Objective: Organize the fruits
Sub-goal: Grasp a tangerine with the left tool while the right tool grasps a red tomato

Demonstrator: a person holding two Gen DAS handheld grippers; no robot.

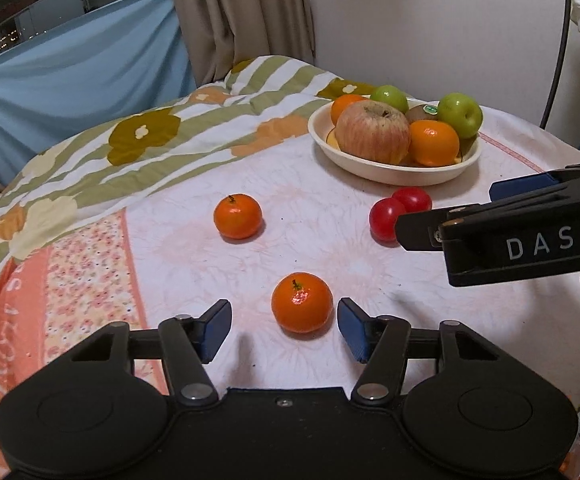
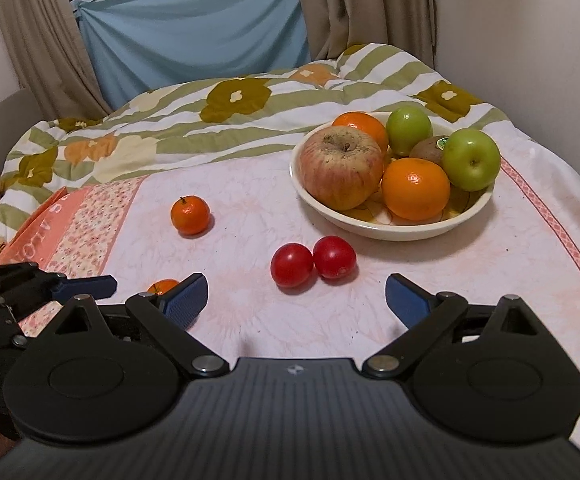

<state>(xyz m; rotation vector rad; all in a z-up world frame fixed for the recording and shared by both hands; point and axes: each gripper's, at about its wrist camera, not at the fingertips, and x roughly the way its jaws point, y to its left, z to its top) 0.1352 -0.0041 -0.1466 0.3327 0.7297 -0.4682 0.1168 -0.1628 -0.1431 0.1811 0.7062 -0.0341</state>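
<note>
A cream bowl [image 1: 390,170] [image 2: 370,226] holds a large apple [image 1: 372,132], two oranges, two green apples and a kiwi. Two tangerines lie loose on the cloth: a near one [image 1: 302,303] [image 2: 163,286] and a far one [image 1: 237,216] [image 2: 190,215]. Two red tomatoes [image 1: 386,218] [image 2: 313,259] lie side by side in front of the bowl. My left gripper [image 1: 284,322] is open, its pads on either side of the near tangerine, not touching it. My right gripper [image 2: 296,300] is open and empty just short of the tomatoes; it also shows in the left wrist view [image 1: 486,208].
The fruit lies on a pale pink patterned cloth [image 1: 330,248] over a round surface. A striped floral quilt [image 1: 194,128] is bunched along the far side. Curtains [image 2: 370,8], a blue sheet [image 2: 194,36] and a wall stand behind.
</note>
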